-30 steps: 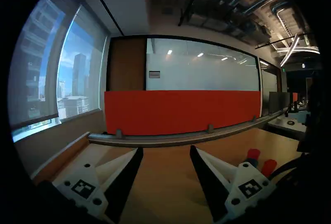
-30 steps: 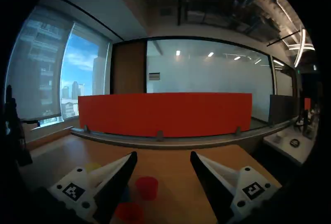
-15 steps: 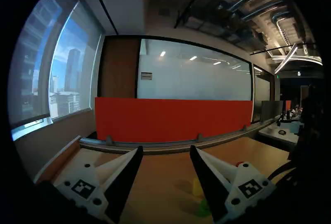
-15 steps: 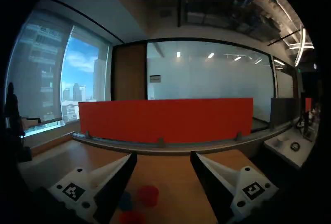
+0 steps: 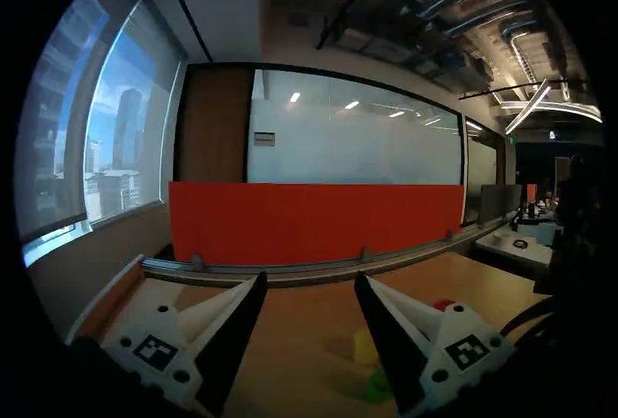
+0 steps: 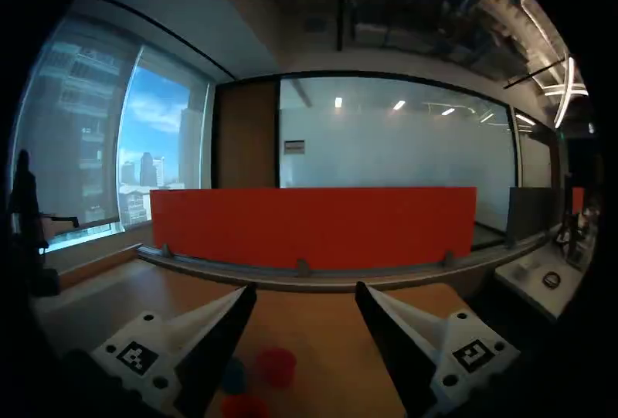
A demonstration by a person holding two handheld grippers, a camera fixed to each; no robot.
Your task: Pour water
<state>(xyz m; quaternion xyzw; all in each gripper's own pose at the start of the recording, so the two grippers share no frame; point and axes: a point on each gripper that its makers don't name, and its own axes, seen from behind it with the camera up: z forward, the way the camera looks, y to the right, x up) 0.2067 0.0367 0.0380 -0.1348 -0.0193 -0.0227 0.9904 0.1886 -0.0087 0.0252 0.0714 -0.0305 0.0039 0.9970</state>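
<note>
- Stage: pouring not begun, by my reading. No cup is lifted and no water is visible. Grasp, lift and tilt are all left to do.
- Left gripper (image 5: 309,325): fingers wide apart, empty, touching nothing, above the counter (image 5: 309,348).
- Yellow cup (image 5: 361,345) sits low at 5 o'clock, against the finger's edge. A green object (image 5: 378,384) just below it is partly hidden.
- Right gripper (image 6: 305,333): fingers wide apart, empty.
- Red cup (image 6: 276,365) stands at 6 o'clock, framed between the fingers, with the blue cup (image 6: 233,375) beside it at 7 o'clock.
- Which cup holds water: cannot tell.
</note>
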